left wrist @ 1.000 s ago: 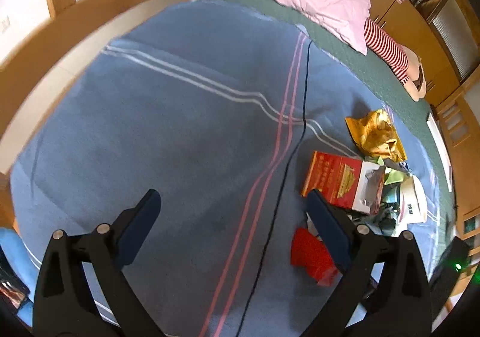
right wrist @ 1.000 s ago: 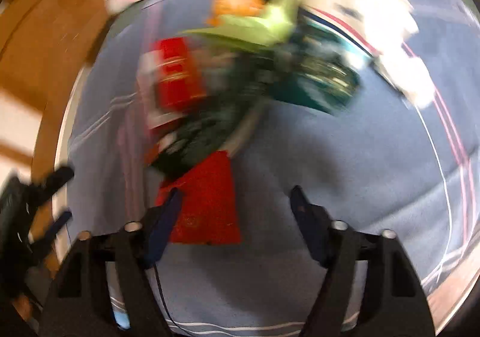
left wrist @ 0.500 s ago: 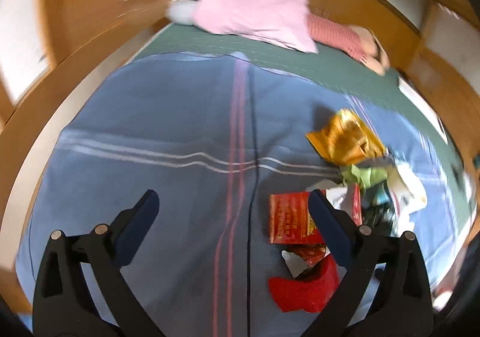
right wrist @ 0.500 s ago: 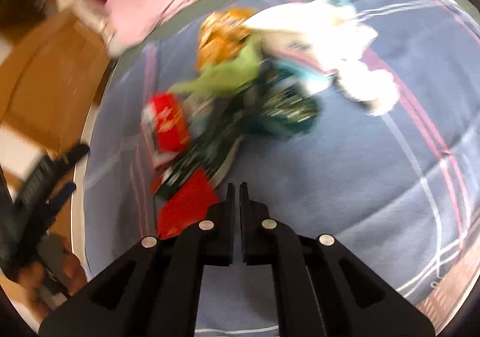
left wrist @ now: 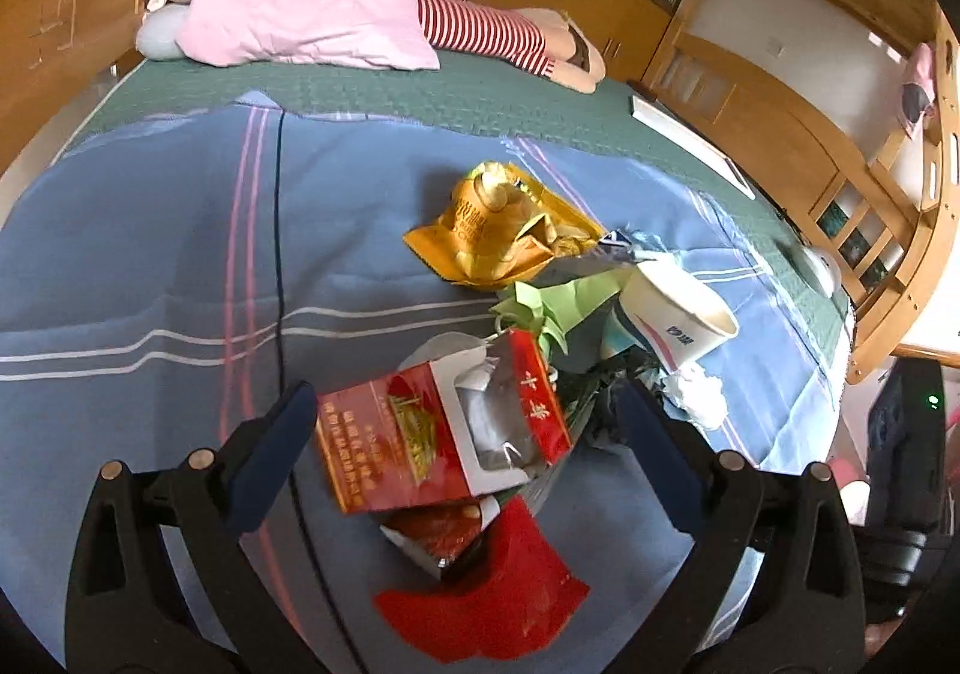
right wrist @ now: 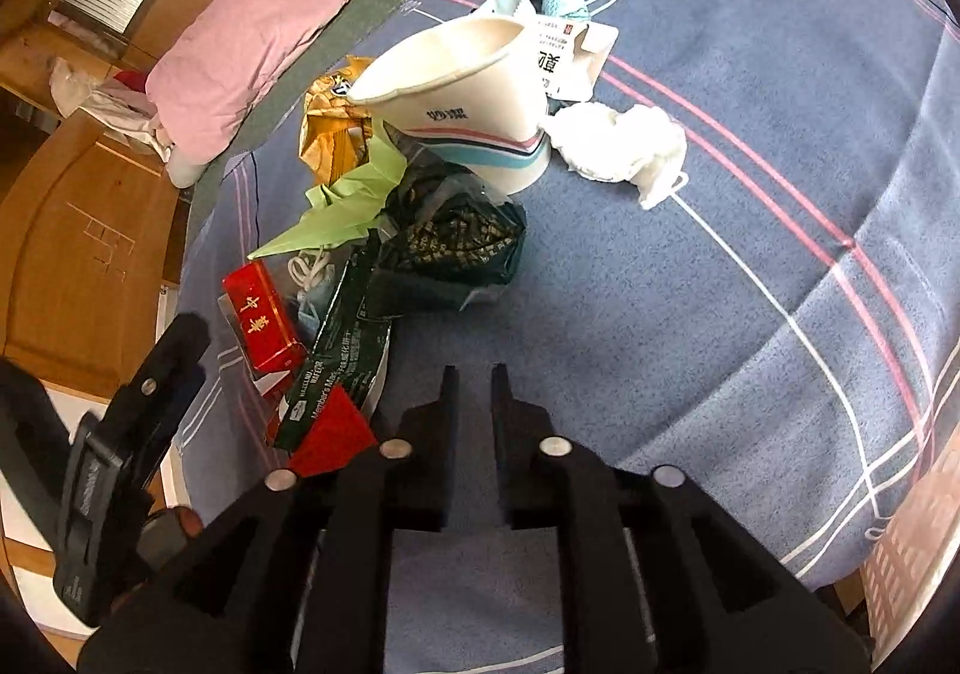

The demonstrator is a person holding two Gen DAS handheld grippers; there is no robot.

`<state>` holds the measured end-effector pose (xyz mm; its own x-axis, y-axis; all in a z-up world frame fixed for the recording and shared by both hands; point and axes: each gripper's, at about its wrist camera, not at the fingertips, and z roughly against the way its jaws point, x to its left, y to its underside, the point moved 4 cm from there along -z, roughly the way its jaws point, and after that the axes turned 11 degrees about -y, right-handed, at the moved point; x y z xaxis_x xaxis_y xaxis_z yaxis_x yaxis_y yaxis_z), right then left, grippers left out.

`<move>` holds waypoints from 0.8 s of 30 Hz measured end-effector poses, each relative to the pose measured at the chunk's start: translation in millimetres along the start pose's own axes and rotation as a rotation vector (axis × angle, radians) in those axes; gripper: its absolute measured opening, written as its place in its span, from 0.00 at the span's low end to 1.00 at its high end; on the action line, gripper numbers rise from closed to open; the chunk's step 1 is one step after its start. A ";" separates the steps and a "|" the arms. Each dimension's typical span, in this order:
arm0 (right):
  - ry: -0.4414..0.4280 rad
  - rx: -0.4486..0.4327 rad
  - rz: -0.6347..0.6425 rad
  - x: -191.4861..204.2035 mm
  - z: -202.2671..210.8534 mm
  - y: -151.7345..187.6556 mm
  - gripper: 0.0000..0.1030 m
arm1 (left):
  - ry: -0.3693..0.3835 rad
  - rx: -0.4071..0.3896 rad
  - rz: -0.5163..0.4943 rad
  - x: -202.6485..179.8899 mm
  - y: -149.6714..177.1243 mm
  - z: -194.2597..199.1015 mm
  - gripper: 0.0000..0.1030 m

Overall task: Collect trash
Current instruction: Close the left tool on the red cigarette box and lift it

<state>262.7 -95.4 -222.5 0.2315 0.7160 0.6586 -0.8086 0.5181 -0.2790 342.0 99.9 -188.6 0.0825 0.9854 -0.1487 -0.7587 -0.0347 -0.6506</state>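
Red flat wrapper (left wrist: pixel 498 608) half hidden under torn red carton (left wrist: pixel 420 434)

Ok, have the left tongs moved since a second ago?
Yes. The left tongs have swung toward the trash pile: the red box, earlier off to their right, now lies between their open fingers.

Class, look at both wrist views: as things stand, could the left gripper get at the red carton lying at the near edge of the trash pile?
Probably yes. The left gripper is open wide, and the red carton lies on top of the pile between its fingers with nothing over it. The right gripper, jaws opening and empty, stands off to the side, above bare blanket.
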 end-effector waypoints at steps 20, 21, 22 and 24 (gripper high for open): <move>0.021 0.030 0.020 3.5 -7.7 2.8 0.26 | 0.140 0.246 0.418 52.3 25.0 -40.5 0.86; 0.022 0.033 0.021 3.7 -8.2 2.9 0.26 | 0.147 0.245 0.438 55.6 24.0 -38.7 0.86; 0.023 0.034 0.022 3.7 -8.3 3.0 0.26 | 0.157 0.243 0.453 58.5 24.3 -36.5 0.86; 0.023 0.036 0.021 3.4 -8.7 3.0 0.28 | 0.182 0.235 0.486 62.4 22.6 -34.5 0.86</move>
<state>265.8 -87.4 -227.1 0.2263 0.7373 0.6365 -0.8324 0.4858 -0.2668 352.2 154.8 -238.3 -0.2179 0.8203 -0.5287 -0.8590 -0.4184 -0.2951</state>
